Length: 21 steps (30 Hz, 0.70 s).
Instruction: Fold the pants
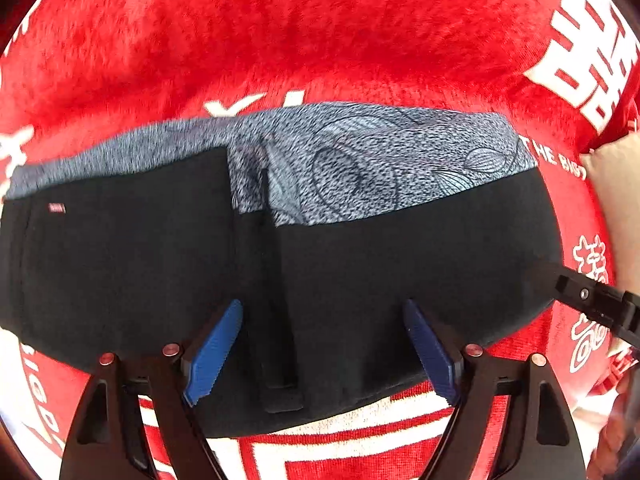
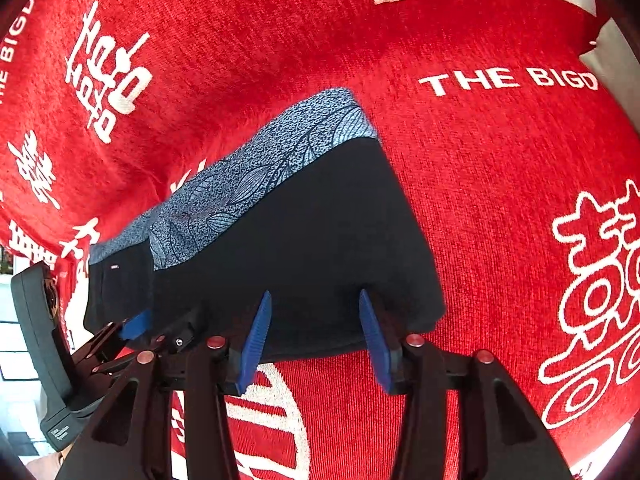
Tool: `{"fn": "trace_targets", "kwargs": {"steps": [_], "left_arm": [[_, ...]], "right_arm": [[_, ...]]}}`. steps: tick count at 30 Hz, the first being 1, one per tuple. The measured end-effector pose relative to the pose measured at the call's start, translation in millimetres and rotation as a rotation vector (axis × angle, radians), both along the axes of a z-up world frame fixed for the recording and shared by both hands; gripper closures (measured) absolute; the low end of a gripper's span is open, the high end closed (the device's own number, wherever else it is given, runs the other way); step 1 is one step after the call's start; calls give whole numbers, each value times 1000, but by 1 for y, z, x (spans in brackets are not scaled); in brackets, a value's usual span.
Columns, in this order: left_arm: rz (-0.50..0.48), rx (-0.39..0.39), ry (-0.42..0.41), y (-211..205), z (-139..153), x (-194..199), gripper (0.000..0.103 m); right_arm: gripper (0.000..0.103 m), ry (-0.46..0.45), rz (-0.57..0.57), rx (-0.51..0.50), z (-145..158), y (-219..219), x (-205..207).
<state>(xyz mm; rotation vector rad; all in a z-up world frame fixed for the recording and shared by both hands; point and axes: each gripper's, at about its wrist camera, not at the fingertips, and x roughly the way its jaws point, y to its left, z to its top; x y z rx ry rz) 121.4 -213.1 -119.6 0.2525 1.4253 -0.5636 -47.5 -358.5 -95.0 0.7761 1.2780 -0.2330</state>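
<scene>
The black pants (image 1: 360,272) lie folded on the red blanket, with a blue-grey leaf-patterned band (image 1: 380,160) along the far edge. My left gripper (image 1: 322,340) is open, its blue pads straddling the near edge of the pants beside a black strap. In the right wrist view the pants (image 2: 300,240) lie ahead with the patterned band (image 2: 260,168) at the far left. My right gripper (image 2: 314,332) is open over the near edge of the pants. The left gripper (image 2: 136,326) shows at the lower left there; the right gripper's finger (image 1: 588,300) enters at the right of the left wrist view.
A red plush blanket (image 2: 480,160) with white characters and lettering covers the whole surface under the pants. A pale surface (image 2: 612,52) shows past the blanket's far right corner. A white area (image 2: 12,320) lies beyond the blanket's left edge.
</scene>
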Motion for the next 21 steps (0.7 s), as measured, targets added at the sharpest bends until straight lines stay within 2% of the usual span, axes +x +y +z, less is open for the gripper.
{"fn": "trace_targets", "kwargs": {"steps": [10, 15, 21], "left_arm": [[49, -22, 19, 18, 7, 2, 19], [76, -22, 38, 37, 15, 6, 19], [140, -59, 34, 78, 27, 6, 19]], "right_arm": [[26, 8, 37, -32, 2, 16, 14], [24, 54, 71, -74, 3, 27, 22], [23, 115, 153, -160, 9, 55, 33]]}}
